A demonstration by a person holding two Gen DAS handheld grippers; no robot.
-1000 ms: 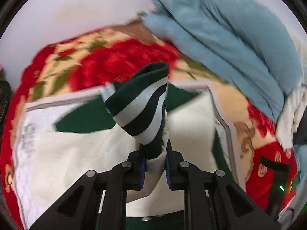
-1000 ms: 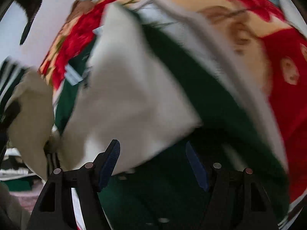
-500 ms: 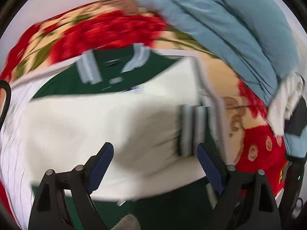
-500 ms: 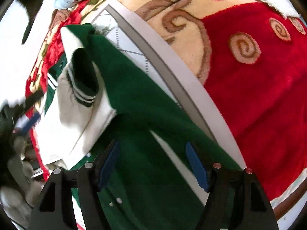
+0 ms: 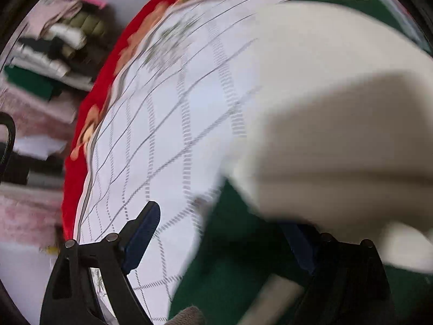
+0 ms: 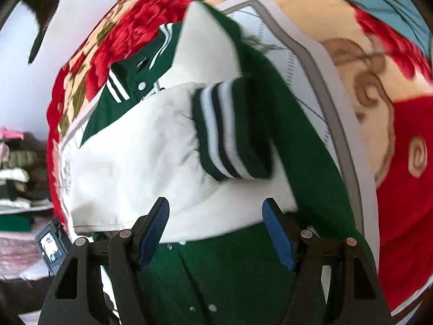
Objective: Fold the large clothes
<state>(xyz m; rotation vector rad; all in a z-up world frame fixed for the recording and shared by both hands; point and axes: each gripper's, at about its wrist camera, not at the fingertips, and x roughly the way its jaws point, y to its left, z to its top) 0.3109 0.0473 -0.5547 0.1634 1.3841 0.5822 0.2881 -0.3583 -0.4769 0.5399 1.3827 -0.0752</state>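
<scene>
A green and cream varsity jacket (image 6: 238, 265) lies on a white gridded folding board (image 5: 167, 124) with a grey rim (image 6: 338, 113). One cream sleeve (image 6: 140, 157) is folded across the jacket's body, and its green and white striped cuff (image 6: 224, 132) rests near the middle. My left gripper (image 5: 220, 243) hovers low over the board's left part; its jaws are opening wide, with the jacket's green edge below them and nothing gripped. A blurred cream sleeve (image 5: 338, 135) fills the right of that view. My right gripper (image 6: 216, 233) stands open just above the cream sleeve's lower edge.
A red floral blanket (image 6: 406, 189) covers the bed under the board. Light blue fabric (image 6: 392, 0) lies at the far right. A pile of folded clothes (image 5: 54, 40) sits beyond the bed's left edge. A small screen device (image 6: 50, 246) shows at the lower left.
My left gripper let go of the striped cuff, opened wide and swung down to the left side of the board. The sleeve now lies across the jacket. My right gripper stayed open.
</scene>
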